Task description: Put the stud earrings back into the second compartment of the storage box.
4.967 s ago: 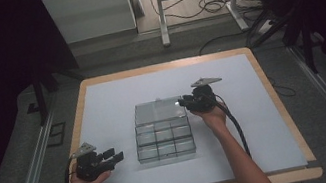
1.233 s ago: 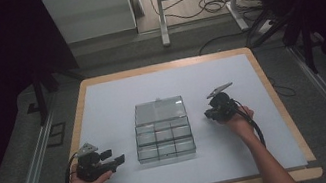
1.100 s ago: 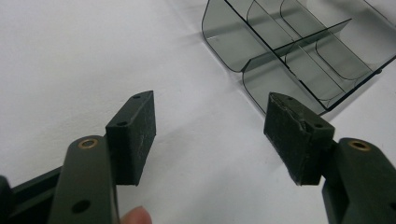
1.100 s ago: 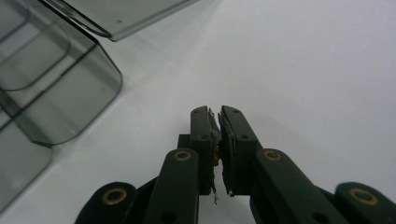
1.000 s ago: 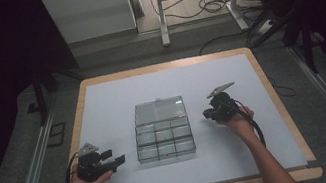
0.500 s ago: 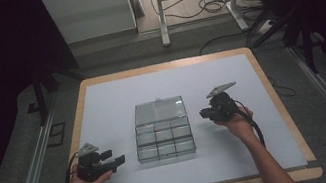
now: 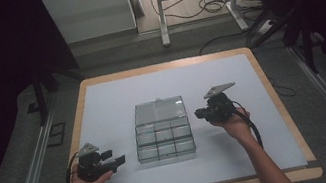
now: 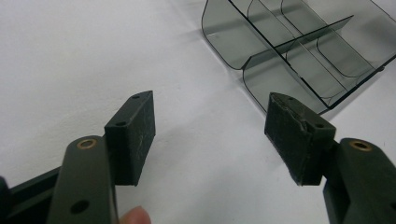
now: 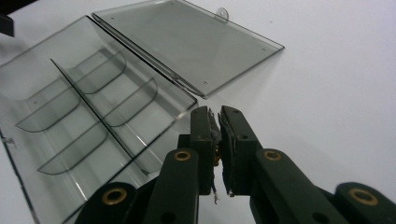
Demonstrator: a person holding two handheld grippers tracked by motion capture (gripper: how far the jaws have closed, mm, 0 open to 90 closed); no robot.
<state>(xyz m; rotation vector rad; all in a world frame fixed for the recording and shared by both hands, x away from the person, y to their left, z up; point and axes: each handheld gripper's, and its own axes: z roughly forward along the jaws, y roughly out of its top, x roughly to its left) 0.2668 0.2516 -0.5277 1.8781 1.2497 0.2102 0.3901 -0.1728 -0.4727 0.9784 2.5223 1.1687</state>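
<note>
Clear compartment box [image 7: 163, 131] at middle of white table [image 7: 102, 102], hinged lid [image 7: 160, 110] lying open flat behind tray. Right gripper [image 7: 200, 114] just right of box – jaws pressed together, empty. Left gripper [image 7: 119, 158] near box's front-left corner – jaws spread, nothing between.

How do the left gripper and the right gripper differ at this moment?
The left gripper has its fingers spread wide apart with nothing between them; the right gripper has its fingers shut, also on nothing. The left sits by the near left corner of the clear plastic compartment box; the right is off the box's right side. Both point toward the box without touching it.
</note>
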